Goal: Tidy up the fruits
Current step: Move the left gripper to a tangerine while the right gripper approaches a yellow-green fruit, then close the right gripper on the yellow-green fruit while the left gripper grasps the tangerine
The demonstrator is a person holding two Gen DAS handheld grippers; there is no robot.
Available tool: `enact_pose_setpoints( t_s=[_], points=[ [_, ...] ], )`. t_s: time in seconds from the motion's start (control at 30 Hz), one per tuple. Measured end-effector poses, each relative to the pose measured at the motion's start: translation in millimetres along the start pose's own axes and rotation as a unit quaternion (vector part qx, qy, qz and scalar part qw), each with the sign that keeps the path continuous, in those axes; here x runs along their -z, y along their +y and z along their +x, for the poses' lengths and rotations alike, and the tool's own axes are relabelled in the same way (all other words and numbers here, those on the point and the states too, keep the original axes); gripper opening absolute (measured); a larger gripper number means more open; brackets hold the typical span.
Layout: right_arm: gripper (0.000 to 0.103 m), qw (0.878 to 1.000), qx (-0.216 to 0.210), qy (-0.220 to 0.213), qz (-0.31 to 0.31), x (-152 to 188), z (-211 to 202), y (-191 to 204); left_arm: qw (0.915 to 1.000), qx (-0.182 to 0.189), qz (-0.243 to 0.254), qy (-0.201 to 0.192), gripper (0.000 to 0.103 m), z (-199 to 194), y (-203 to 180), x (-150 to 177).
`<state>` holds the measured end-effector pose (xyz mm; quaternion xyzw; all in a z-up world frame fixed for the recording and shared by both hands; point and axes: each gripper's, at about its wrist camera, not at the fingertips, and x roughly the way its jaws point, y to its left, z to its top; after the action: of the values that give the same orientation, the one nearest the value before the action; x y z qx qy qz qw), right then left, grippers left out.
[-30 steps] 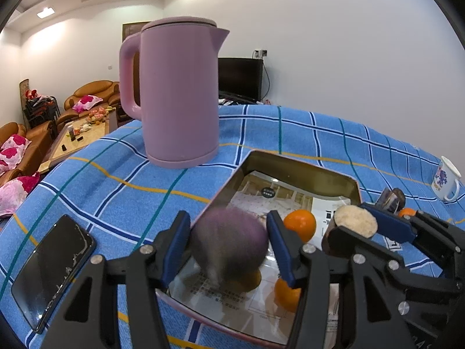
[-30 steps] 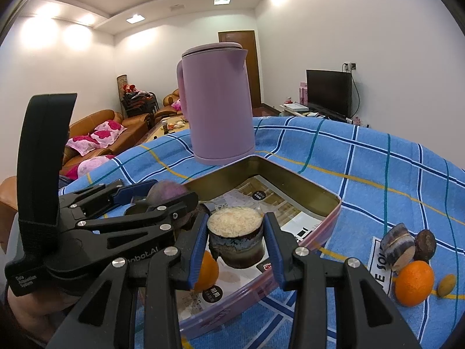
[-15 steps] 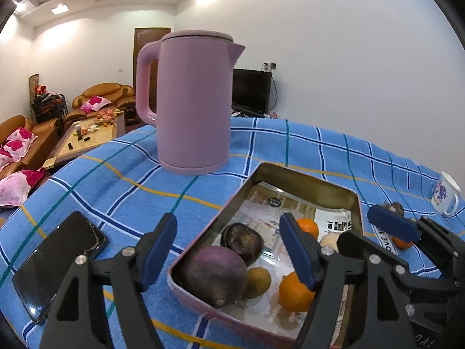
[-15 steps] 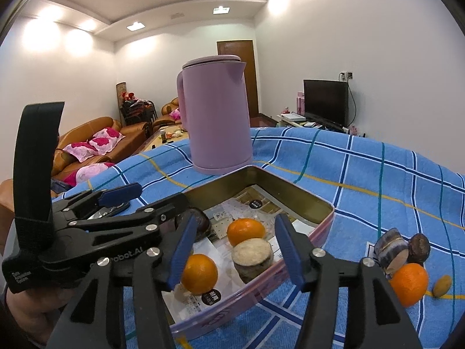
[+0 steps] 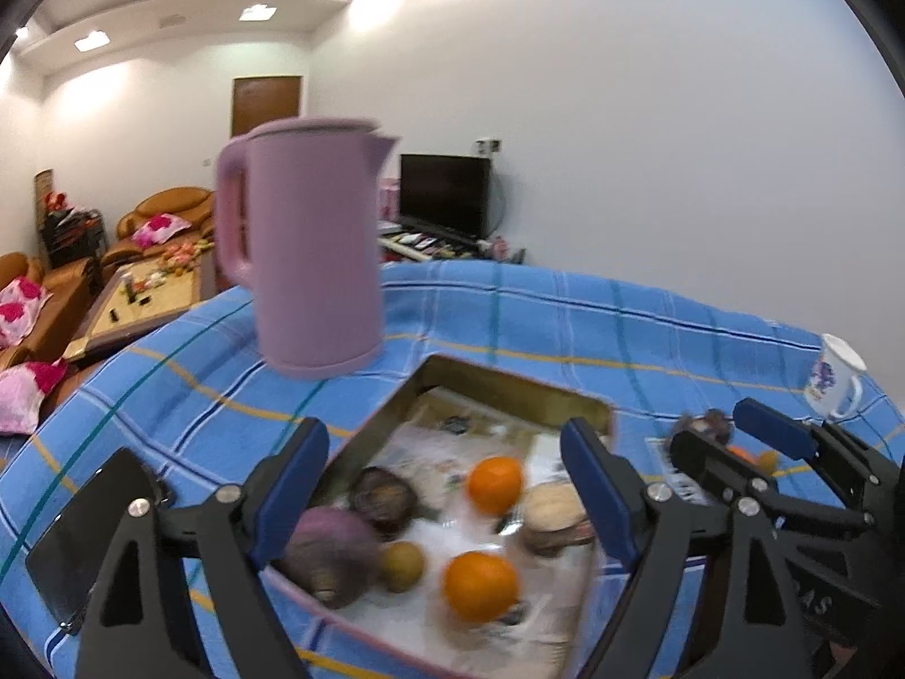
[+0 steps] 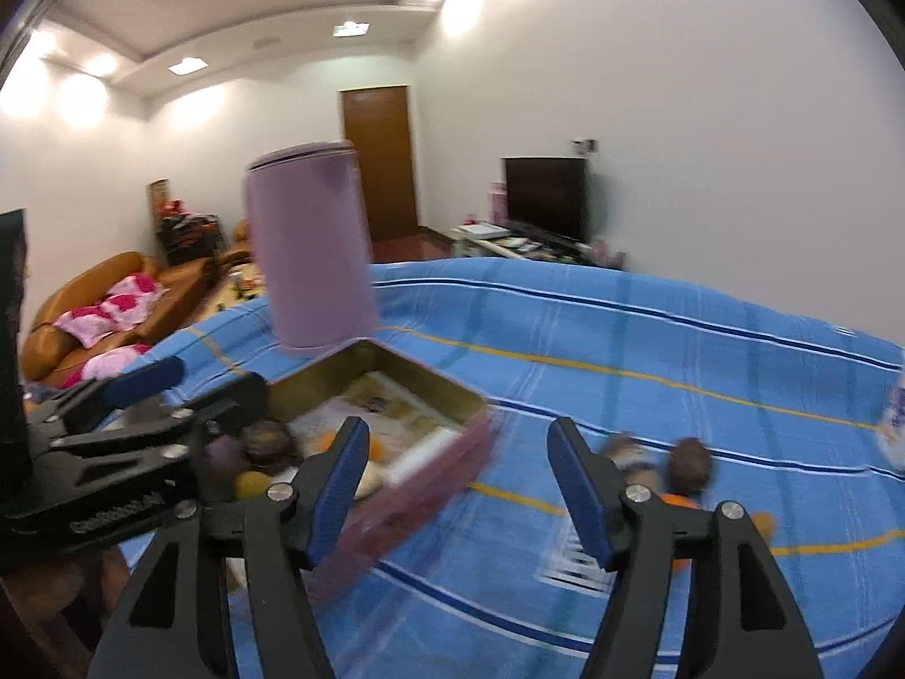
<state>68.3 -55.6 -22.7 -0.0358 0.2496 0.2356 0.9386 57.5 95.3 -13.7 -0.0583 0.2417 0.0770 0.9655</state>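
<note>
Blue cloth (image 5: pixel 509 317), checked with dark blue, teal and yellow lines. Lilac-pink kettle (image 5: pixel 311 249) behind the tin (image 5: pixel 509 390). Tin: dull gold inside, pink outside, lined with printed white paper. In the tin: two oranges (image 5: pixel 481 585), one purple fruit (image 5: pixel 331 557), one dark maroon fruit (image 5: pixel 382 501), one small yellow-brown fruit (image 5: pixel 403 566), one brown-skinned piece with a pale cut top (image 5: pixel 551 518). Right of the tin: white mug (image 5: pixel 837 376) with a purple print. Black grippers with blue pads (image 5: pixel 594 486).

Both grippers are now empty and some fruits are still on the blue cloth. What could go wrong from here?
1. The tall pink kettle stands just behind the gold metal tin; a wide swing could knock it.
2. The round brown fruit on the checked cloth may roll when the opening, empty right gripper closes.
</note>
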Motion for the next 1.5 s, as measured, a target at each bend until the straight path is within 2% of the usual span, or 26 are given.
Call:
enact_pose_setpoints(
  t_s=[0.1,0.23,0.37,0.53,0.77,0.97,1.17,1.47,1.5],
  points=[
    [0.067,0.999,0.038,0.005,0.014,-0.5,-15.0,-33.9,0.9997,0.022,0.01,-0.006,0.095,-3.4,-23.7,-5.6],
    [0.067,0.995,0.093,0.007,0.04,3.6,-27.9,-82.3,0.9984,0.046,0.034,-0.005,0.097,-4.3,-58.8,-9.0],
    [0.067,0.989,0.118,0.008,0.085,9.5,-33.4,-126.3,0.9958,0.068,0.061,0.0,0.097,1.2,-98.4,-8.3],
    [0.067,0.985,0.137,0.031,0.101,18.5,-26.3,-152.4,0.9929,0.076,0.089,0.02,0.097,19.9,-132.4,-0.6],
    [0.066,0.984,0.118,0.074,0.113,32.2,-5.6,-159.2,0.9904,0.078,0.098,0.058,0.097,52.8,-150.1,9.5],
    [0.051,0.982,0.104,0.118,0.107,37.6,10.5,-156.0,0.9905,0.079,0.084,0.075,0.097,67.8,-145.3,13.8],
    [0.046,0.974,0.083,0.164,0.129,45.4,28.2,-164.7,0.9898,0.083,0.082,0.081,0.097,73.2,-145.4,18.0],
    [0.044,0.974,0.07,0.163,0.14,47.3,30.4,-166.3,0.9876,0.09,0.099,0.083,0.097,72.2,-156.3,20.3],
    [0.032,0.975,0.068,0.161,0.137,47.0,29.6,-165.2,0.9872,0.09,0.101,0.084,0.097,72.3,-157.9,20.6]
  ],
)
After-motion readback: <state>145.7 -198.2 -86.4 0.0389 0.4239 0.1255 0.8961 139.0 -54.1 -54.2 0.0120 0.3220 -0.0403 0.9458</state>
